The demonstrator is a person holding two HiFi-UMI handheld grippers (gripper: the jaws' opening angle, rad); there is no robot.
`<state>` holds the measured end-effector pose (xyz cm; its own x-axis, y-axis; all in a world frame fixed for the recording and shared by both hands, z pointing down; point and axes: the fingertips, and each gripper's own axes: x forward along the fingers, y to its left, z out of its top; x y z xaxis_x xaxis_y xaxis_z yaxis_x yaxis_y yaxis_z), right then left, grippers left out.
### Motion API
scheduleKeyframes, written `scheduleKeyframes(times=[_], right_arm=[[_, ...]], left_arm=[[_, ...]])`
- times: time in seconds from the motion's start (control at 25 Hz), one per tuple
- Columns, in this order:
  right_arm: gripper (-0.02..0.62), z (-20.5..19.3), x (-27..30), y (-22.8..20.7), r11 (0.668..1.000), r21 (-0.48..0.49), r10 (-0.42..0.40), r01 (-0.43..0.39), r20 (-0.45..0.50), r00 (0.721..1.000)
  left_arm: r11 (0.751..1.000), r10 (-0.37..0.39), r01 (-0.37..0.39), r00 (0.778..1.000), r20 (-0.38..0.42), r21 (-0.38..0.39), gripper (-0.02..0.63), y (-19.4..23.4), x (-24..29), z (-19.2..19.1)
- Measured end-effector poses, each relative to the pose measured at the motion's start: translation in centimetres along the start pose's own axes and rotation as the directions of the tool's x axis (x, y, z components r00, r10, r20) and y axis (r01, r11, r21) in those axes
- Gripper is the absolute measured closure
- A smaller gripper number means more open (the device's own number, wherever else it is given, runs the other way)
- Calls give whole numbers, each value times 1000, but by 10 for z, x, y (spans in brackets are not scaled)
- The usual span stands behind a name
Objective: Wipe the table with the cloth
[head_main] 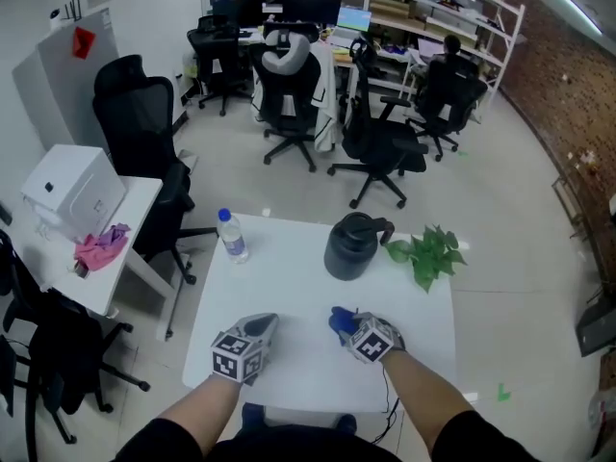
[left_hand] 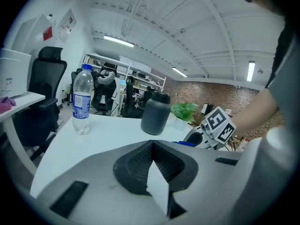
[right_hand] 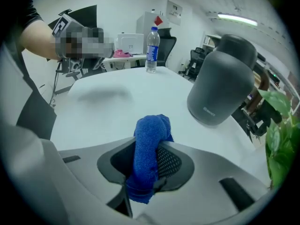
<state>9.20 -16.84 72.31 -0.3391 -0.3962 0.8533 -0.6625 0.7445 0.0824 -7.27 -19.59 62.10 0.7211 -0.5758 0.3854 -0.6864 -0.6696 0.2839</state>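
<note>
A white table lies below me. My right gripper is at its near middle, shut on a bunched blue cloth. In the right gripper view the cloth stands up between the jaws of this gripper, just above the tabletop. My left gripper hovers over the near left part of the table. Its jaws meet at the tips with nothing between them. From the left gripper view, the right gripper and a bit of the cloth show to the right.
A clear water bottle stands at the table's far left, a dark jug at the far middle, and a green plant at the far right. A side desk with a white box and pink rag is to the left; office chairs stand beyond.
</note>
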Motion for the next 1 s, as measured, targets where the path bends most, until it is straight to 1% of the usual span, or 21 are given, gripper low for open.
scheduleKeyframes(times=[0.12, 0.2, 0.32, 0.52, 0.68, 0.72, 0.8, 0.84, 0.92, 1.0], right_arm=[[489, -5, 17, 0, 1000, -15, -3, 3, -60, 998], [489, -6, 23, -1, 1000, -2, 2, -3, -82, 997], [491, -5, 26, -3, 999, 31, 46, -42, -129, 991], [492, -1, 28, -4, 997, 10, 75, -75, -240, 968], [492, -4, 30, 14, 985, 60, 170, -159, -306, 937], [492, -3, 30, 12, 987, 51, 164, -155, -312, 936], [492, -2, 29, 3, 992, 19, 123, -123, -321, 939], [492, -3, 28, 2, 993, 19, 118, -119, -320, 940], [492, -1, 29, 4, 992, 31, 127, -124, -301, 945], [492, 2, 29, -2, 995, 13, 94, -94, -276, 957]], left_arm=[[1000, 6, -6, 1000, 9, -20, 612, 9, -8, -3], [1000, 7, -7, 1000, 16, -28, 612, 13, -12, -4], [999, 12, -11, 1000, 24, -34, 612, 18, -16, -5], [999, 7, -5, 999, 38, -50, 613, 20, -18, -5], [999, 4, -2, 999, 41, -50, 614, 20, -18, -7], [999, 5, -3, 999, 42, -51, 613, 20, -18, -7], [999, 7, -5, 999, 43, -53, 612, 20, -18, -7], [999, 8, -6, 999, 42, -53, 613, 20, -18, -7], [999, 9, -6, 999, 41, -54, 612, 21, -17, -8], [999, 9, -7, 999, 39, -54, 612, 21, -17, -9]])
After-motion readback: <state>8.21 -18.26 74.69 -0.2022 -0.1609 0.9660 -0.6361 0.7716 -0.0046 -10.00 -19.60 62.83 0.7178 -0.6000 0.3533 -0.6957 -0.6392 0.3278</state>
